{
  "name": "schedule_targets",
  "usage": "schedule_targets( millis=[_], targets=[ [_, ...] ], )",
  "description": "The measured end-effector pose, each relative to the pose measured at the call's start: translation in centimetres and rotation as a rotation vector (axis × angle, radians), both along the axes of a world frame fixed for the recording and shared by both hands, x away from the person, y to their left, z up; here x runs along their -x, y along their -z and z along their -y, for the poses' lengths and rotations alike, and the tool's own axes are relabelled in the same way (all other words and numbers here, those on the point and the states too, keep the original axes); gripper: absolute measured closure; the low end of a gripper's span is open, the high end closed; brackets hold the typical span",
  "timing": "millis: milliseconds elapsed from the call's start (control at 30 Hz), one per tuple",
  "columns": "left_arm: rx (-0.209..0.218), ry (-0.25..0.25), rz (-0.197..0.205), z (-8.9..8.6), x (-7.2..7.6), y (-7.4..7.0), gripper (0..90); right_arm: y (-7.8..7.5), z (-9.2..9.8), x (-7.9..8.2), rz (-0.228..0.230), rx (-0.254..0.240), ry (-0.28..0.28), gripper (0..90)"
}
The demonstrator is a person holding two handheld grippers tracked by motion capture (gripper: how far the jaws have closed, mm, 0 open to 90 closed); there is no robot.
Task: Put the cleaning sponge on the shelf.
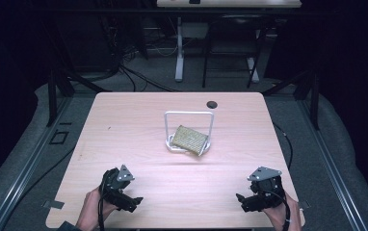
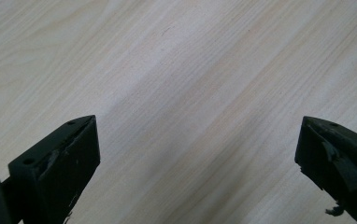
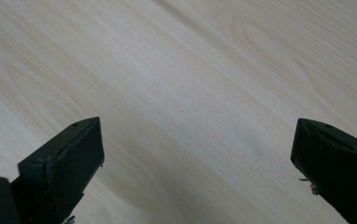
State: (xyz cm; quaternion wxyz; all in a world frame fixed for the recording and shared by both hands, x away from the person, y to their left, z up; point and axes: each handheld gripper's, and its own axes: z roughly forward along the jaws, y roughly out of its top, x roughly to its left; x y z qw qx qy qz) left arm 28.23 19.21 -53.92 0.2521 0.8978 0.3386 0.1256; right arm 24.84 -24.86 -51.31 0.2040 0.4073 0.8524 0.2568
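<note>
At the near left corner of a pale wooden table (image 1: 138,115), the left hand (image 1: 91,208) holds the left gripper (image 1: 133,202) low over the board, its grey plate (image 1: 124,174) on top and its jaws pointing toward the middle of the table. The left gripper view looks along that gripper (image 2: 197,154) at bare wood grain, the two black jaws spread wide apart with nothing between them. Farther back, around the middle of the table, a white wire rack (image 1: 189,115) stands upright, and a tan, woven-looking pad (image 1: 189,138) lies tilted inside its base, leaning against the frame; what the pad is made of cannot be told. Just behind the rack, near the far edge, a small dark round spot (image 1: 212,104) sits in the tabletop. At the near right corner, the right hand (image 1: 282,214) holds the right gripper (image 1: 242,202), also capped by a grey plate (image 1: 264,173), its jaws pointing inward toward the left. The right gripper view shows that gripper (image 3: 197,154) over bare wood, jaws wide open and empty. Both grippers sit well apart from the rack. Beyond the table, a grey floor (image 1: 163,77) runs into darkness, with cables and the legs of another desk (image 1: 179,53).
</note>
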Motion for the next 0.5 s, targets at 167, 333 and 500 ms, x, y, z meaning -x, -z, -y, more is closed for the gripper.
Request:
schedule_targets(
  millis=[167,333,500],
  targets=[
    [-0.006,0.005,-0.003,0.0,-0.1,0.0,0.3,0.9,0.2,-0.3,-0.032,0.025,0.002,4.3],
    [-0.007,0.005,-0.004,0.0,-0.1,0.0,0.3,1.5,0.2,-0.6,-0.050,0.061,-0.010,5.2],
    [-0.005,0.005,-0.007,0.1,-0.2,0.1,0.3,1.6,0.1,-0.7,-0.056,0.092,-0.024,7.4]
  ],
)
